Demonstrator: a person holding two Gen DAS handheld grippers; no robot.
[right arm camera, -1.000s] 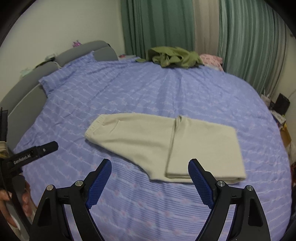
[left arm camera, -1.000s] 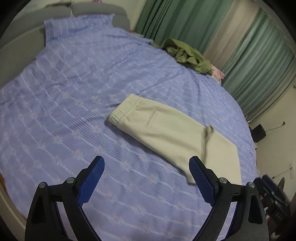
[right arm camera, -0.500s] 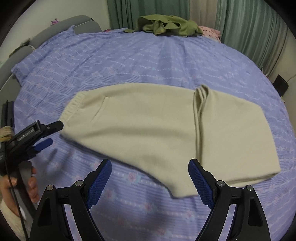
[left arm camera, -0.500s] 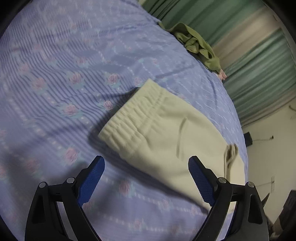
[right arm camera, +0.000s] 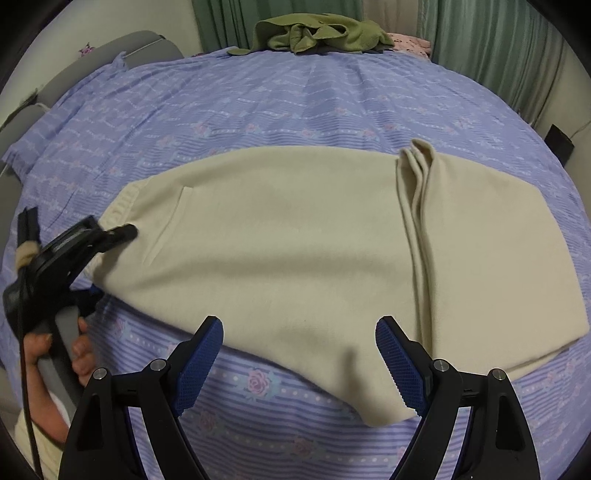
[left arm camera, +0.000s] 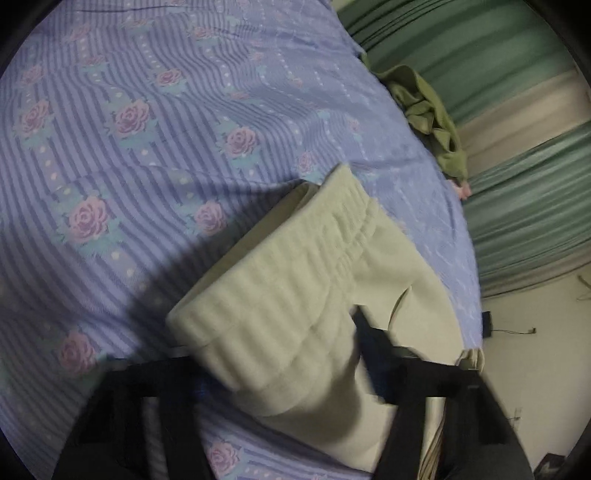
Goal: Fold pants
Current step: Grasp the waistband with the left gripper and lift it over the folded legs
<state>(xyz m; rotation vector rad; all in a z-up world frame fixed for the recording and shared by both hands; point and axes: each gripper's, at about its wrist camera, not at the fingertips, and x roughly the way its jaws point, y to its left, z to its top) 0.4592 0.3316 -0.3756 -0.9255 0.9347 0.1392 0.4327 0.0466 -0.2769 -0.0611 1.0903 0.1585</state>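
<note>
The beige pants (right arm camera: 295, 236) lie flat on the bed, their legs folded over at the right (right arm camera: 417, 221). The ribbed waistband (left arm camera: 280, 266) fills the left wrist view. My left gripper (left arm camera: 284, 354) is closing around the waistband's near corner. One finger runs under the cloth and the other lies on top, with a gap still between them. In the right wrist view, the left gripper (right arm camera: 107, 262) bites the waistband at the far left, with a hand (right arm camera: 55, 354) on its handle. My right gripper (right arm camera: 299, 365) hangs open just above the pants' near edge, holding nothing.
The blue floral bedsheet (right arm camera: 295, 92) covers the whole bed. A crumpled green garment (right arm camera: 317, 35) and a pink cloth (right arm camera: 410, 42) lie at the far edge before green curtains (right arm camera: 491, 44). A grey headboard (right arm camera: 122, 50) stands at the far left.
Both grippers have sunk toward the pants. The left one moved onto the waistband corner and its jaws narrowed around it. The right one stays open, now closer to the near edge.
</note>
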